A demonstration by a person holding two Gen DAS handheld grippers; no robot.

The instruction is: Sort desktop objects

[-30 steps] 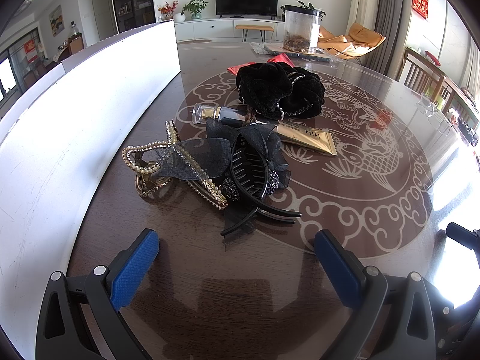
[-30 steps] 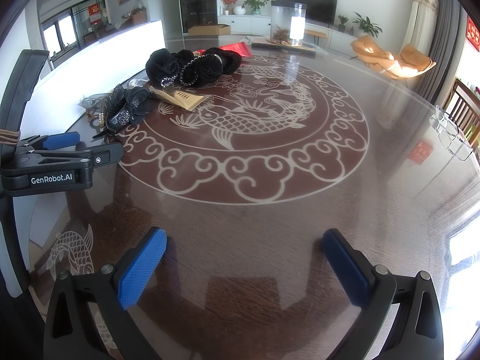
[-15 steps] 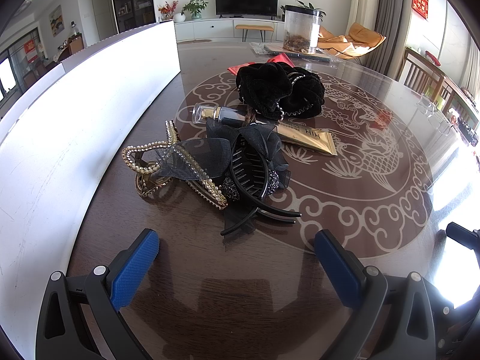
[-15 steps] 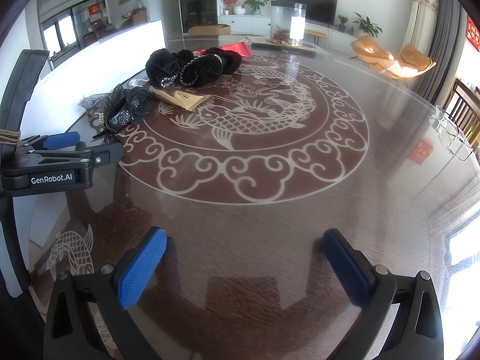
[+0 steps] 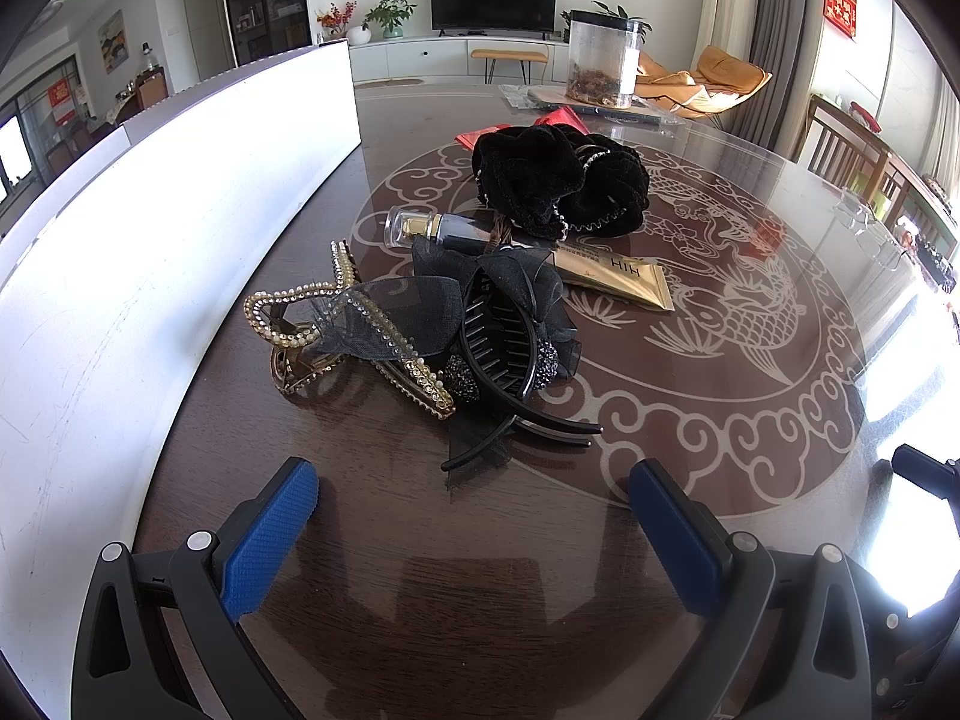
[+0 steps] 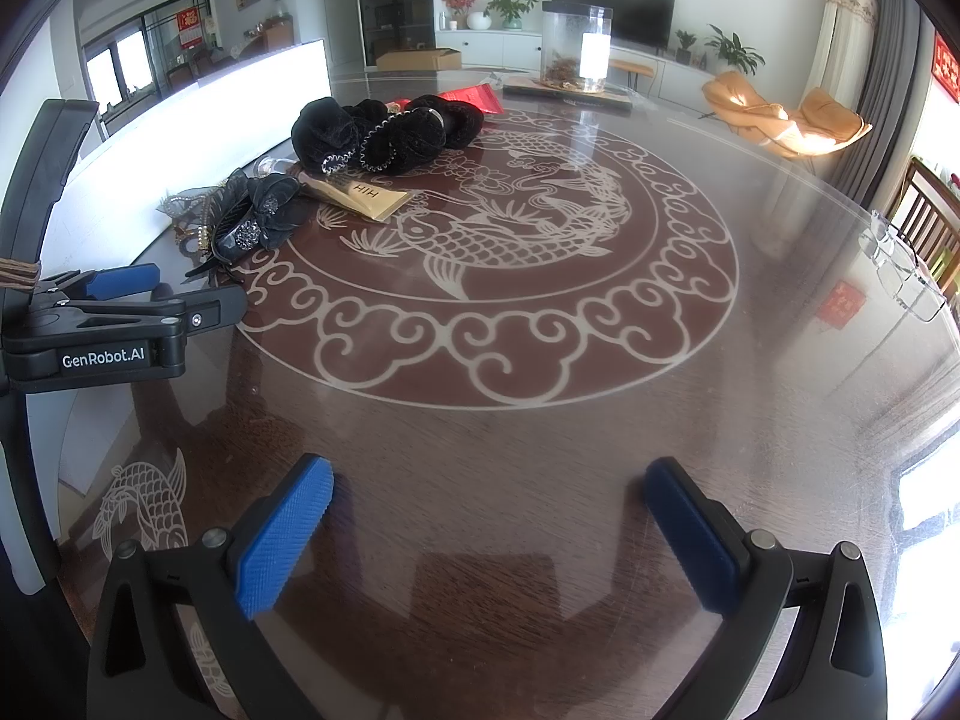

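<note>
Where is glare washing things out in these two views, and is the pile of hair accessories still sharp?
Left wrist view: window glare burns out the table at right; the hair accessories stay sharp. Right wrist view: glare on the white board; straight lines bow near the edges.

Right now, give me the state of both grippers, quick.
Left gripper: open, holding nothing, just short of the black hair claw.
Right gripper: open, holding nothing, over bare table.
</note>
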